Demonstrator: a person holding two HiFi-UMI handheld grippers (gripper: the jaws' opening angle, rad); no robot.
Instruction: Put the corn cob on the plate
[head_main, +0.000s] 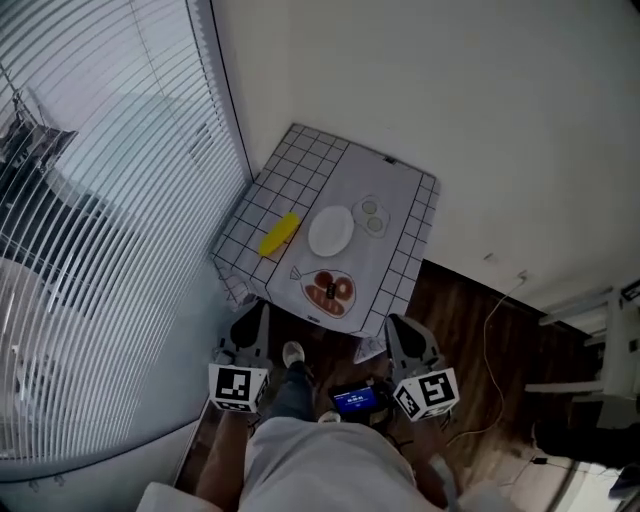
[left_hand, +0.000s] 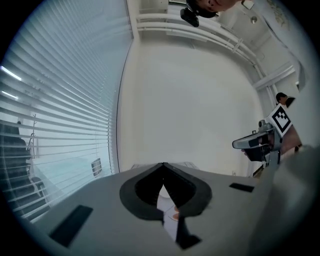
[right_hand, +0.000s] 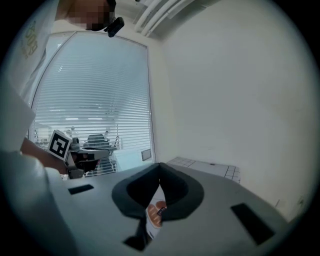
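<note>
Lying on the checked bench (head_main: 305, 160), the corn cob (head_main: 279, 234) sits just left of the white plate (head_main: 331, 231), not touching it; the left tool (head_main: 250, 325) and right tool (head_main: 402, 335) hang short of the bench's near edge, well apart from the cob, each with jaws pressed together, holding nothing

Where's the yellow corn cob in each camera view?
Head view: the yellow corn cob lies on the checked tablecloth, left of the round white plate.
Left gripper view: not visible.
Right gripper view: not visible.
Shared landmark: white window blinds.
</note>
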